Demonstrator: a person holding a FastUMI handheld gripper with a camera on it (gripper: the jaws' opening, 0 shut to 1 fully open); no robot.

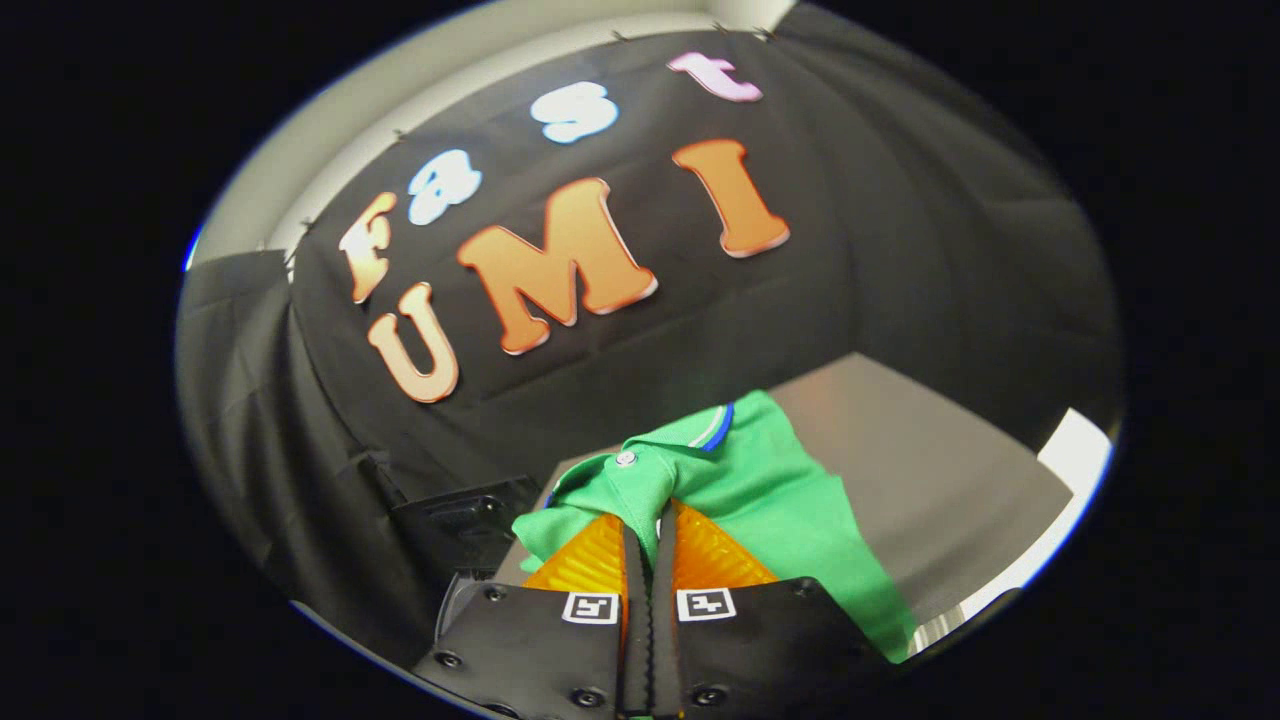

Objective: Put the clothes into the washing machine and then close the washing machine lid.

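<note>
**Green polo shirt pinched and lifted, washer not yet reached**

The gripper (648, 520) has its two fingers clenched on a fold of the green polo shirt (760, 480), near the collar with its blue trim and a small button. The cloth bunches just ahead of the fingertips and hangs down to the right of them, above the grey table (930, 470) that stretches away on the far right. A dark object (460, 525) sits near on the left, too unclear to name. This looks like the carrying step: shirt grasped, not yet loaded. Next, the shirt must be carried over the washer's opening and let go inside before the lid is shut.
</note>
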